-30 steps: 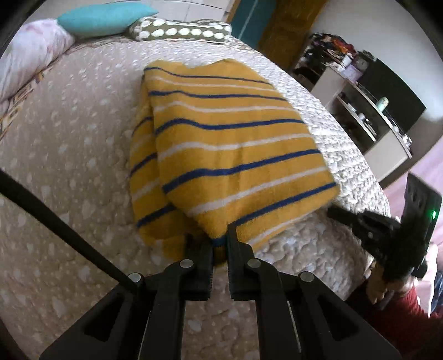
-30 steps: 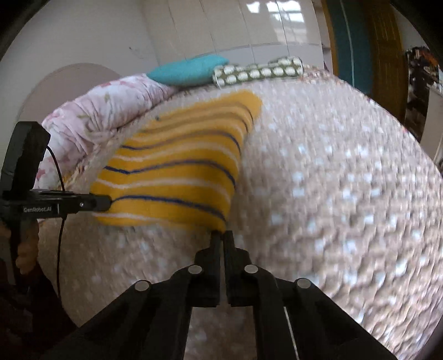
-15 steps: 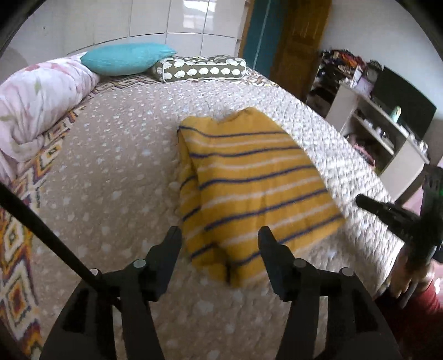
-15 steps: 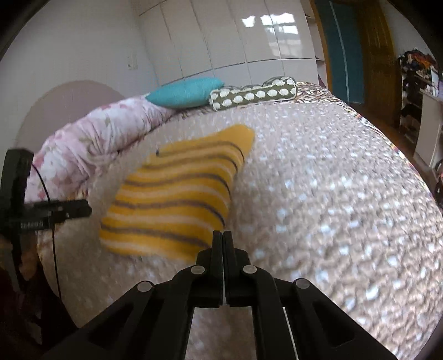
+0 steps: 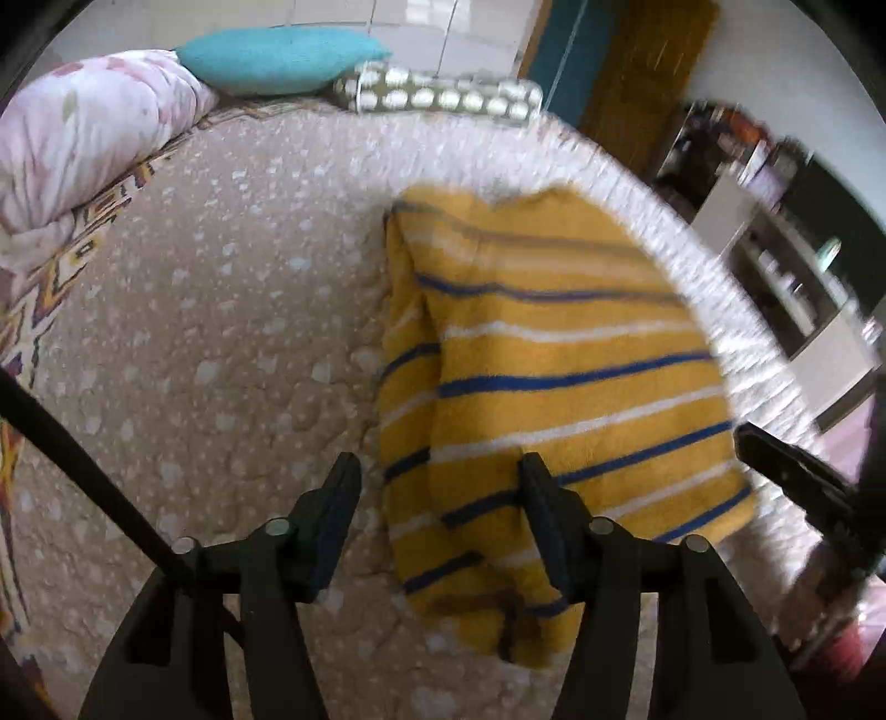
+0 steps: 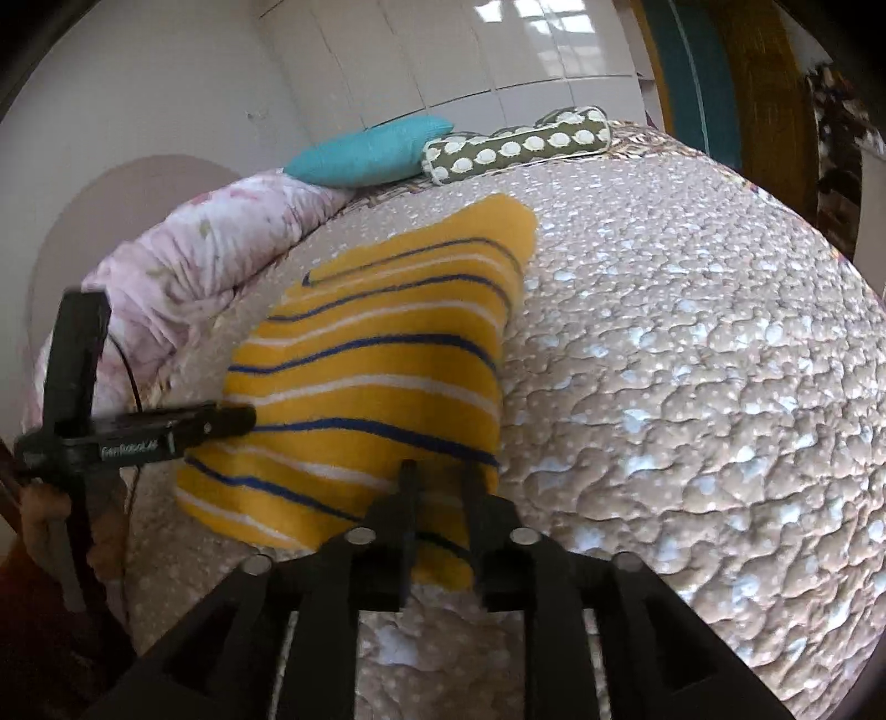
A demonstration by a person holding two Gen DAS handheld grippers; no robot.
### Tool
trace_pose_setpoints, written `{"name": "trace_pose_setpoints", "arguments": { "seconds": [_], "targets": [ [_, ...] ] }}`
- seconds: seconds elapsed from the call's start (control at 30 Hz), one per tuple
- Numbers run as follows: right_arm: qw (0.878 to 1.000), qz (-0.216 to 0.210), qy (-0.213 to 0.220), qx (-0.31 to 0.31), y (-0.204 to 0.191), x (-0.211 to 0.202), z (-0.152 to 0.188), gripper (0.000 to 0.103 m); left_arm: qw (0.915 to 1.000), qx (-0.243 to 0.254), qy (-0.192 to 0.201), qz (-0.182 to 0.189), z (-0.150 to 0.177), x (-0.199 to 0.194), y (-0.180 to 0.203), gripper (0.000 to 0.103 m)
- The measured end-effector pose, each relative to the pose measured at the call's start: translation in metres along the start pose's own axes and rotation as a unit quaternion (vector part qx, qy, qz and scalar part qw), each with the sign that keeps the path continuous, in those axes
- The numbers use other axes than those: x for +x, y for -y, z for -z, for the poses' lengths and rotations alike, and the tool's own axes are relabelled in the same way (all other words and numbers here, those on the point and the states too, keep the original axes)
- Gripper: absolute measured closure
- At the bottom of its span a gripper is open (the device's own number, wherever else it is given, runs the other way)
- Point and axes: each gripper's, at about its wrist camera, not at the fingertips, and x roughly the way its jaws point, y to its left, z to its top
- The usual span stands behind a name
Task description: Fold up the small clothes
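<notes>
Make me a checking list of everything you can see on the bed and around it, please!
Surface: bedspread, beige with pale spots, quilted.
Job's things: yellow striped garment, folded, lying flat.
Clutter: teal pillow, spotted bolster, pink floral duvet at the head end.
Grippers: left gripper open over the garment's near edge; right gripper slightly open, holding nothing.
Cables: black cable beside the left gripper.
Surroundings: white wardrobe doors, white shelf unit, blurred.
</notes>
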Motion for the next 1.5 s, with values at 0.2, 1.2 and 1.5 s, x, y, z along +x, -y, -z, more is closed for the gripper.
{"name": "trace_pose_setpoints", "arguments": {
  "seconds": [0.2,1.2,1.5],
  "targets": [
    [0.997,-0.032,0.041,0.061,0.034,0.010,-0.051,0.025,0.9940,-0.067,0.028,0.082,-0.035,0.007,-0.023,0.012],
    [0.999,0.005,0.032,-0.004,0.018,0.041,-0.099,0.073,0.9935,-0.086,0.058,-0.047,-0.049,-0.009,-0.030,0.027],
    [0.994,-0.086,-0.050,-0.055,-0.082,0.103,-0.049,0.078,0.9793,-0.093,0.144,-0.107,0.028,-0.111,-0.035,0.016]
  ]
}}
